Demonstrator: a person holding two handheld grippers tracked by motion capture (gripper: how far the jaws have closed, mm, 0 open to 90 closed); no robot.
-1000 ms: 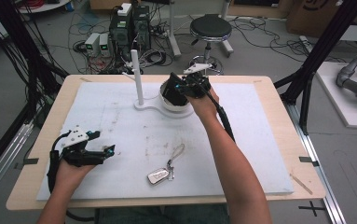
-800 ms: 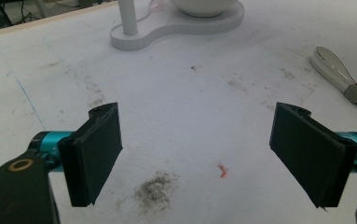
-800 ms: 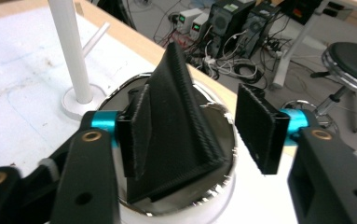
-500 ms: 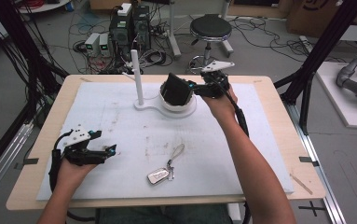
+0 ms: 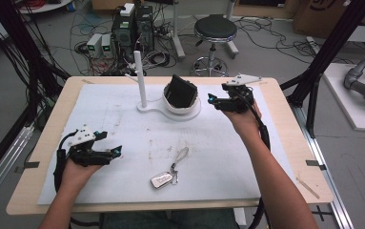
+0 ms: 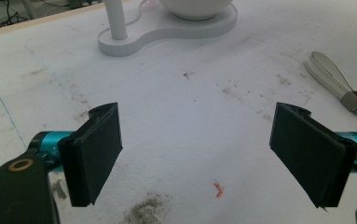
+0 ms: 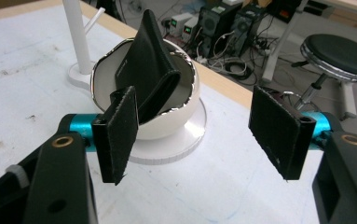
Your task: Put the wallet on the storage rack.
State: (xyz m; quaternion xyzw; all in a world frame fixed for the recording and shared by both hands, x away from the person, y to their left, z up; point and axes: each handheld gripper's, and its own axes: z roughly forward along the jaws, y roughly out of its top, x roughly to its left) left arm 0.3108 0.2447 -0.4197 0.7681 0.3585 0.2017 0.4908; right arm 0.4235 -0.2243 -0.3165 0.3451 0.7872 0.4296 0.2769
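A black wallet [image 5: 180,91] [image 7: 146,70] stands tilted in a white bowl [image 5: 189,107] [image 7: 176,123] on a white stand with an upright post [image 5: 140,78] [image 6: 113,18]. To the bowl's right my right gripper [image 5: 212,102] [image 7: 199,133] hovers open; its jaws have just been opening and nothing is between them. A metal key fob with a strap [image 5: 167,174] [image 6: 334,81] lies near the table's front. At the front left my left gripper [image 5: 112,143] [image 6: 199,163] rests open and empty over the white mat [image 5: 218,152].
The mat covers most of the wooden table [image 5: 289,119]. Behind the table stand a round stool [image 5: 212,31] [image 7: 341,53], computer boxes [image 5: 132,26] and loose cables on the floor. Black frame legs [image 5: 323,57] rise at both sides.
My right gripper has let go of the wallet, left it in the bowl, and drawn away to the right with its jaws wider. The left gripper has stayed put.
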